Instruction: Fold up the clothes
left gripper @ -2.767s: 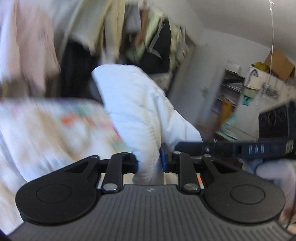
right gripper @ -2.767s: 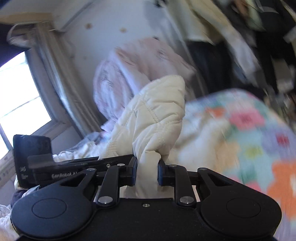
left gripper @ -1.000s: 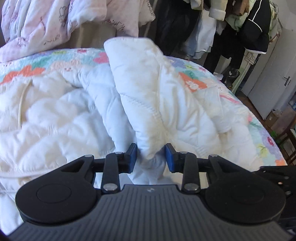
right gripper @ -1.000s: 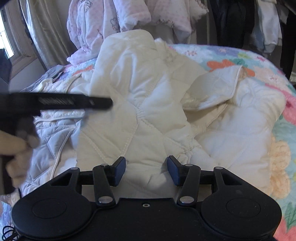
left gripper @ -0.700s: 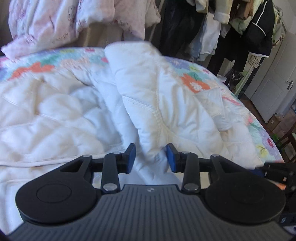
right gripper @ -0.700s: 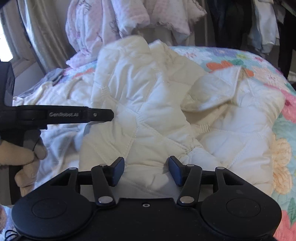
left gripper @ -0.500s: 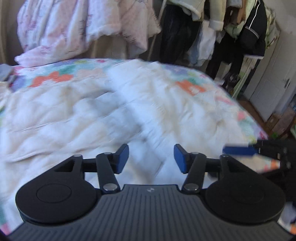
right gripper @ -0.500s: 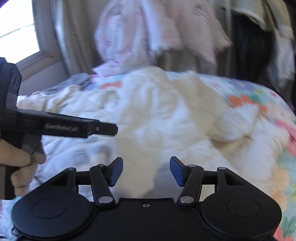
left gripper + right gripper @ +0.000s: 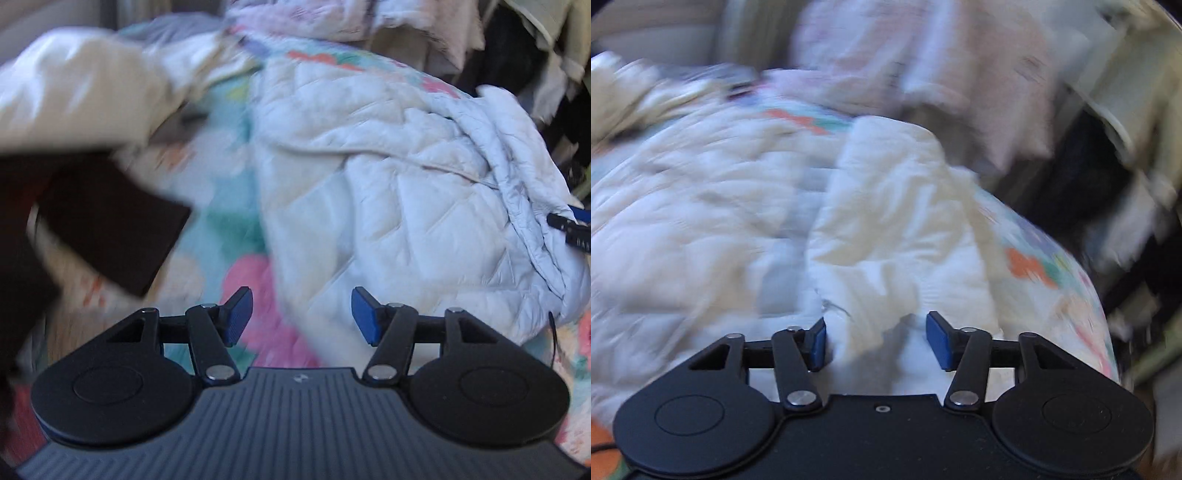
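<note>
A white quilted puffer jacket (image 9: 399,192) lies folded over on a floral bedspread (image 9: 218,236). My left gripper (image 9: 302,314) is open and empty, hovering over the jacket's left edge and the bedspread. The tip of the right gripper (image 9: 569,229) shows at the far right against the jacket. In the right wrist view the jacket (image 9: 886,221) fills the middle, blurred by motion. My right gripper (image 9: 877,345) is open, with a fold of the jacket lying loose between its fingers.
A dark flat object (image 9: 107,236) and a cream garment (image 9: 85,96) lie at the left on the bed. Pink bedding (image 9: 923,62) is piled at the back. Hanging clothes (image 9: 1126,155) stand to the right of the bed.
Both grippers have let go of the jacket, opened wide and swung left. The lifted fold has dropped onto the bed. Both views are now blurred by motion.
</note>
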